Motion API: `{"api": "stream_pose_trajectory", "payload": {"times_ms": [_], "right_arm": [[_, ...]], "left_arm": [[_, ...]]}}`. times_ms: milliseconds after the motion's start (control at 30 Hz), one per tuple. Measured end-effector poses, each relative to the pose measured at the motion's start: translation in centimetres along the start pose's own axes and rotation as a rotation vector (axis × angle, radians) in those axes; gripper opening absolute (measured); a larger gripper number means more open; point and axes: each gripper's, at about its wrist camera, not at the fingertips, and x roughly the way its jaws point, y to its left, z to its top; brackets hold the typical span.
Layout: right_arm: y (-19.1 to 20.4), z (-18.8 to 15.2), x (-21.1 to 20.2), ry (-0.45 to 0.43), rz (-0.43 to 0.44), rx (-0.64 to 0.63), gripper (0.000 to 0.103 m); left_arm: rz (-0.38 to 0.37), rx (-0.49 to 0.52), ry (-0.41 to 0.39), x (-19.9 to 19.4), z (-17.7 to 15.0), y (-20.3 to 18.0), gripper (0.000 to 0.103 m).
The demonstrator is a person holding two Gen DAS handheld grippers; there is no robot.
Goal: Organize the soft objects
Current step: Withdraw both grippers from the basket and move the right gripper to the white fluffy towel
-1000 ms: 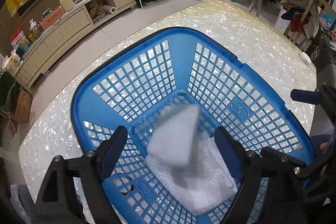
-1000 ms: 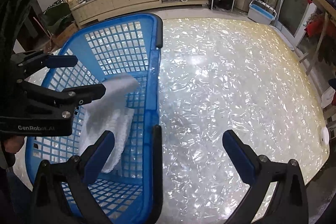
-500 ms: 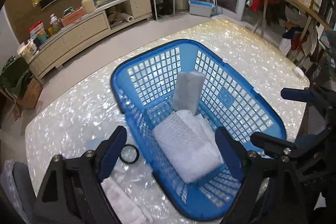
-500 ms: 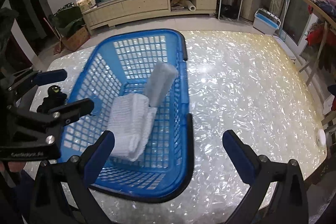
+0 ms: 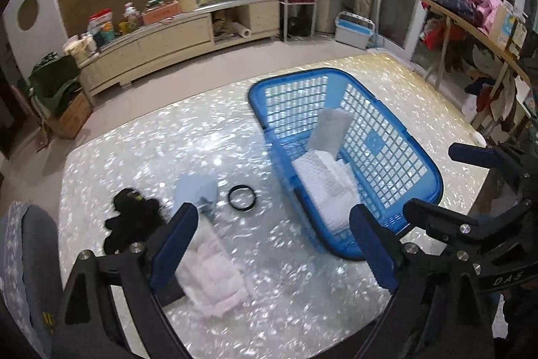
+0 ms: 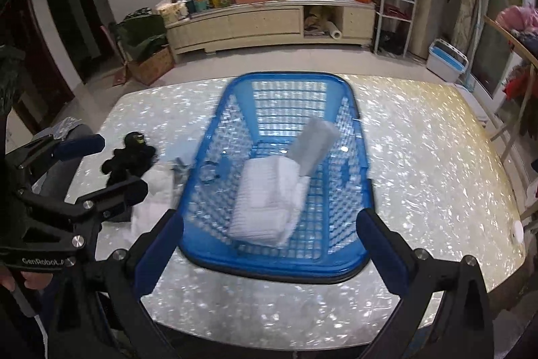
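Both grippers have been drawn back and upward from the blue plastic lattice basket (image 5: pixel 386 157), so that the whole pearlescent shell-pattern tabletop (image 5: pixel 168 150) is now in view. The left gripper (image 5: pixel 272 244) has just been opening its jaws further; nothing lies between them. The right gripper (image 6: pixel 269 244) is likewise spread wide and empty. Two items have been deposited in the basket: a folded white ribbed towel (image 6: pixel 265 204) lying flat on the floor, and a grey rectangular sponge-like pad (image 6: pixel 314 147) leaning against the wall at 1 o'clock from the towel. Outside the basket, at its 9 o'clock in the left wrist view, a crumpled pale pink fleecy cloth (image 5: pixel 215 275), a light blue folded cloth (image 5: pixel 196 190), a black fuzzy soft item (image 5: pixel 129 221) and a thin black ring (image 5: pixel 241 197) are left on the table. The leaning pad is judged likely to topple if the light basket is nudged. The limp pink cloth could be pinched by a single layer and trail over the rim. The glossy tabletop offers little friction, so thin cloth may slide ahead of the closing jaws.
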Motion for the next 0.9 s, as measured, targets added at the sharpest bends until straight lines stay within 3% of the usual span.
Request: {"api": "stream_pose_trajectory", "payload": {"times_ms": [267,533,900], "right_arm": [[4.1,0.0,0.2,-0.003,0.049,-0.069,0.103],[8.5,0.2,2.6,0.03,0.105,-0.141,0.103],[14.7,-0.1,8.4,0.16,0.201,-0.233,0.103]], "left_arm": [[0.094,-0.059,-0.025,-3.5,-3.2,3.5,0.091],[0.156,-0.137,0.001,-4.5,-6.2,7.9,0.091],[0.219,-0.232,0.08,-3.4,-10.9,14.2,0.091]]}}
